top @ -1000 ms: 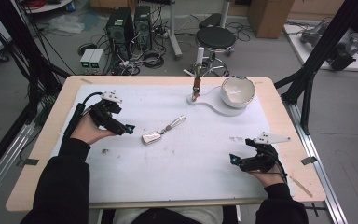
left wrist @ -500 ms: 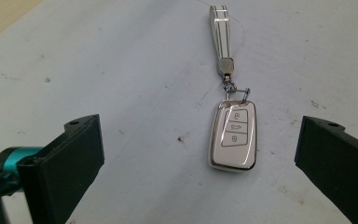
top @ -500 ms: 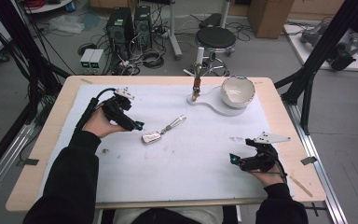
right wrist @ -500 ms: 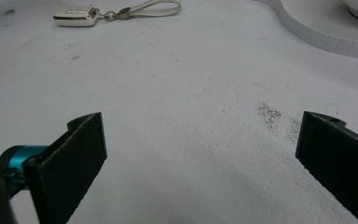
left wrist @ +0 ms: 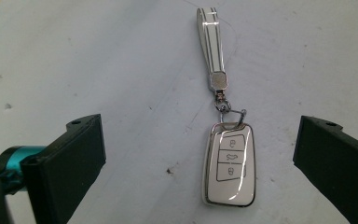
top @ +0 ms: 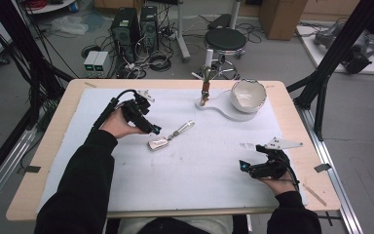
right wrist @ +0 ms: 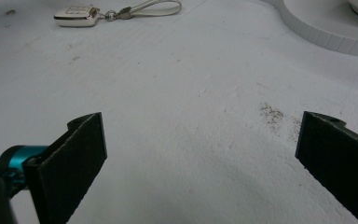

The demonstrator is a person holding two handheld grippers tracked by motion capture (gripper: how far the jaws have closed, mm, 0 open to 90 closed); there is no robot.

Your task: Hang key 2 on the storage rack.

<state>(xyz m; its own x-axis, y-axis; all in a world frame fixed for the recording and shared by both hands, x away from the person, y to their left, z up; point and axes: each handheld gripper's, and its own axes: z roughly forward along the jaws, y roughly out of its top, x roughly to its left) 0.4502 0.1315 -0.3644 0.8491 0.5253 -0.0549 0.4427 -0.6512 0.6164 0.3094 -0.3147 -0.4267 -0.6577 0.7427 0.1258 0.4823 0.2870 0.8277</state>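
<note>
A key fob (left wrist: 229,164) is framed between the wide-open jaws of the left gripper (top: 152,130), poised just above it near the middle of the white table (top: 185,180); nothing is held. The right gripper (top: 246,167) is kept well apart, low over the near right of the table, its jaws likewise spread wide and empty.

In the left gripper view the fob is seen lying flat, buttons up, nearer the right jaw than the left. Its long axis is carried on by the strap (left wrist: 211,42), which runs straight away from the gripper. In the high view that line is set on a diagonal, the strap end pointed toward the far right, where a bowl (top: 248,94) sits on a white tray (top: 214,105), and the fob end toward the near left.

A slip is judged the chief risk: the case looks glossy and thin, and because it sits off-centre, one jaw would likely reach it first and push it sideways across the table. A grip taken too high could skid off the rounded edges. The loose strap could swing once lifted and twist the fob in the jaws.
</note>
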